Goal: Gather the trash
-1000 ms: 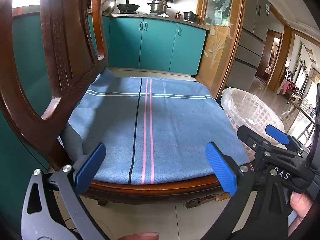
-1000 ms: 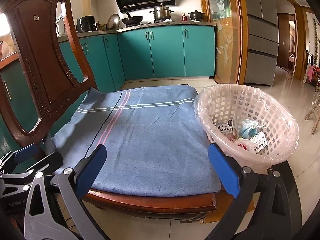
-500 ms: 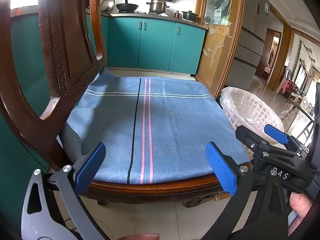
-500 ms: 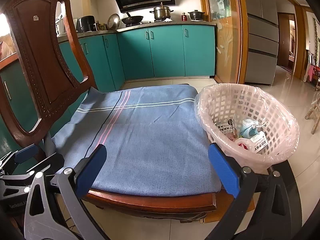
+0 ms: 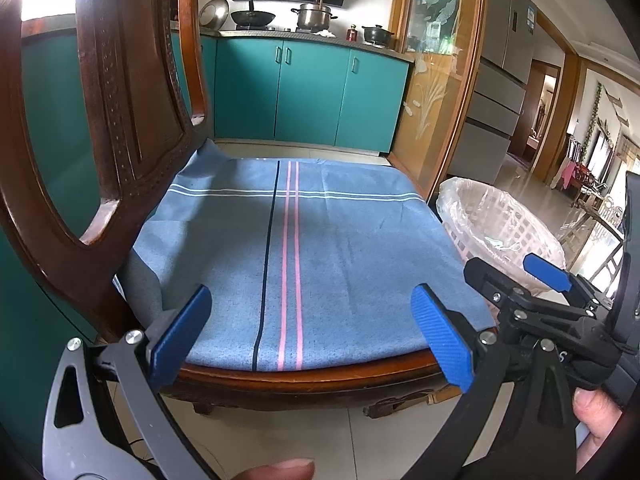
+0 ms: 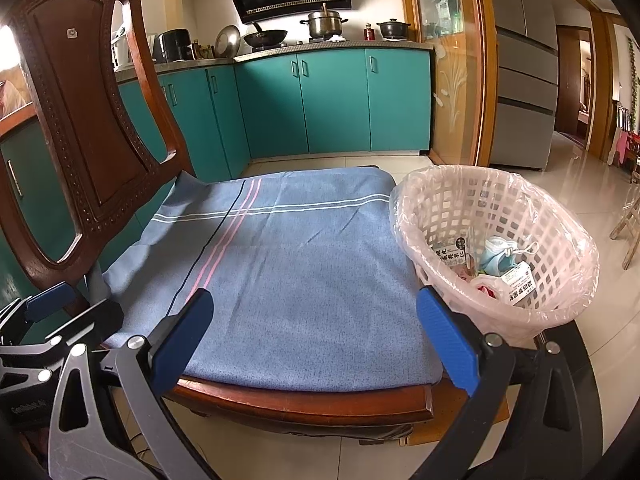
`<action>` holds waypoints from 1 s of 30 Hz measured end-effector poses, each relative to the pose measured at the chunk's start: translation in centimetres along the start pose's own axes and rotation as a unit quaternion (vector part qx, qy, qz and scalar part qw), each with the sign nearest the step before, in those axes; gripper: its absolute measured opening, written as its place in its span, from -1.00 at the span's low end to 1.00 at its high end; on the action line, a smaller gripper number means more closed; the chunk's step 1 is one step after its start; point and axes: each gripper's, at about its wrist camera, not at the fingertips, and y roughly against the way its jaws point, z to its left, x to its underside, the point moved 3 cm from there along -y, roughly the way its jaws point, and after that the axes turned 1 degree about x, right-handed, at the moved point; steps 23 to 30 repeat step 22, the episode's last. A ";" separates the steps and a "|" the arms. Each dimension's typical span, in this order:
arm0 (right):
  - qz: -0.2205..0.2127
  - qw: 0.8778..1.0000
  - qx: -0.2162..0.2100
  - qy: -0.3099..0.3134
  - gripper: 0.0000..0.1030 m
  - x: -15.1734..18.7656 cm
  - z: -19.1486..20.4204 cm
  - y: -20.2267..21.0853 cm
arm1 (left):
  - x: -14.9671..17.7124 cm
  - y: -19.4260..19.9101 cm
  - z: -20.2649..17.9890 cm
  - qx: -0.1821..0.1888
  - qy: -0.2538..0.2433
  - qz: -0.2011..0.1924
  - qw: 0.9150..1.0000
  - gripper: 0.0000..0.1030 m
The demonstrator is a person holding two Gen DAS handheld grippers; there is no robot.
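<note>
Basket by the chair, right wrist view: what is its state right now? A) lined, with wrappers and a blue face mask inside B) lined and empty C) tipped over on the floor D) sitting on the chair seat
A: the basket stands upright on the floor beside the chair, its clear liner folded over the rim, and printed wrappers and a blue face mask lie inside it.
</note>
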 end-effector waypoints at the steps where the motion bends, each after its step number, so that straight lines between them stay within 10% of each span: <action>1: 0.000 1.000 0.000 0.000 0.93 0.0 0.0 0.0 | 0.0 0.0 0.0 0.001 0.000 0.000 1.000 0.93; 30: 0.004 1.000 -0.001 0.001 0.93 0.3 -0.1 -0.1 | -0.1 -0.1 0.1 -0.008 -0.004 0.002 1.000 0.93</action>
